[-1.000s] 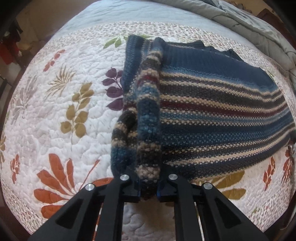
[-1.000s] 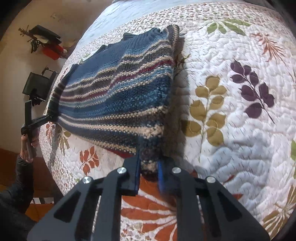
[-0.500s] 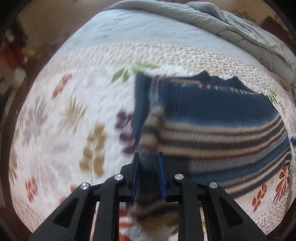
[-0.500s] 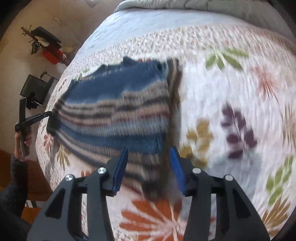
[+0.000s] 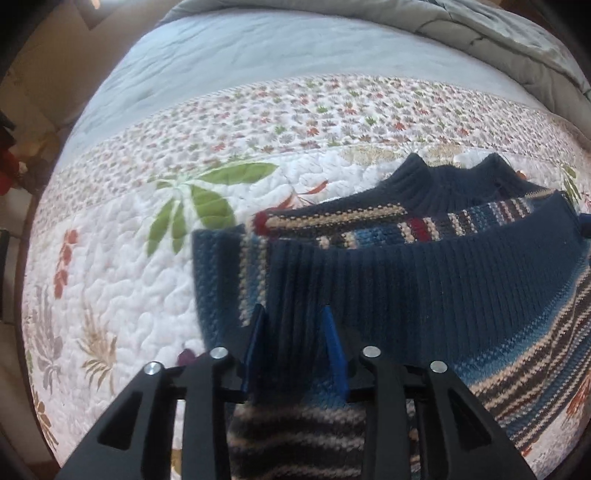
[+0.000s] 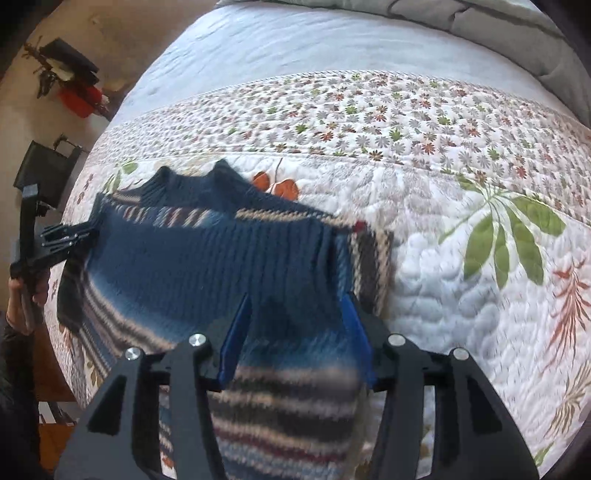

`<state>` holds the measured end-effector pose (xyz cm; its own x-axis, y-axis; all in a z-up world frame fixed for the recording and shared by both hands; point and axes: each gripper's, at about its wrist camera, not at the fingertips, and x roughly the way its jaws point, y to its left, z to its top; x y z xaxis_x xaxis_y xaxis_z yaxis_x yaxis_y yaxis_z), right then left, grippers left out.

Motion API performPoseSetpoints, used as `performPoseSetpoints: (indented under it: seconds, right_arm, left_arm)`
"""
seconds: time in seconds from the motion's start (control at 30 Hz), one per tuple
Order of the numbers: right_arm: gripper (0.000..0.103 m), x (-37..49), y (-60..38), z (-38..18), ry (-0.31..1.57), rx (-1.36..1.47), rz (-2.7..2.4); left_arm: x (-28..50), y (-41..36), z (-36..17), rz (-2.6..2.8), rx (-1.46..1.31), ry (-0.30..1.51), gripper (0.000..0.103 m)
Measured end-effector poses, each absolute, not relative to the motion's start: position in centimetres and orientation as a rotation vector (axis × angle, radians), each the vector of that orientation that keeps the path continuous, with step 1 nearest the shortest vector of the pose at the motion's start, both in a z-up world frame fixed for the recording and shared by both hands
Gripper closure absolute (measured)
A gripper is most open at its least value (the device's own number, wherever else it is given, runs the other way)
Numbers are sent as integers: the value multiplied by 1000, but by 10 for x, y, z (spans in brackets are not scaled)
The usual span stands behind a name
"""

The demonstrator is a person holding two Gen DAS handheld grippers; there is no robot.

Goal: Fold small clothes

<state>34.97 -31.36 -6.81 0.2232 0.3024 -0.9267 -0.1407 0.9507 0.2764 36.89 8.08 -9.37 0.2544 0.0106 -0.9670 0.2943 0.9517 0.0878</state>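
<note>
**op_remote:** On the quilt (image 5: 122,280), that's where my sweater (image 5: 424,295) sits. Blue striped knit, folded over on itself so the ribbed navy hem lies up near the collar, and the collar points toward the grey blanket (image 5: 498,33) at the far end of the bed. From the right wrist cam the sweater (image 6: 207,266) is a bit blurry, but it's the same fold.

**knitfan22:** what are your grippers doing?

**op_remote:** My left gripper (image 5: 293,350) is right at the sweater's near left corner. Blue fingers are parted a fair way, ribbed fabric sits between them, but I can't tell if they're actually pinching it. My right gripper (image 6: 295,332) is at the sweater's near right corner, jaws spread wide, straddling the knit and not clamped on anything. From that cam I can also see the left gripper (image 6: 83,234) at the sweater's far side, touching the edge.

**knitfan22:** anything else around?

**op_remote:** Big green leaf print (image 6: 506,236) on the quilt just right of the sweater, pale blue sheet (image 5: 258,55) beyond the quilt.
</note>
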Motion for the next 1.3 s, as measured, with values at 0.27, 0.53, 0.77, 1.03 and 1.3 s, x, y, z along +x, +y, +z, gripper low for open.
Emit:
performPoseSetpoints:
  seconds: [0.27, 0.53, 0.77, 1.03, 1.3]
  right_arm:
    - [93, 357, -303, -72, 1290, 171, 391]
    - [95, 362, -333, -30, 1132, 248, 343]
    - [95, 378, -344, -67, 1193, 261, 232]
    - [94, 375, -351, -99, 1224, 276, 219]
    - [58, 362, -327, -75, 1230, 168, 212]
  left_arm:
    - [379, 79, -93, -182, 218, 1284, 96]
    - [393, 85, -48, -131, 97, 1092, 97]
    - [420, 80, -87, -80, 123, 1170, 97]
    - [412, 71, -117, -76, 214, 1192, 94]
    - [395, 76, -94, -29, 184, 1215, 44]
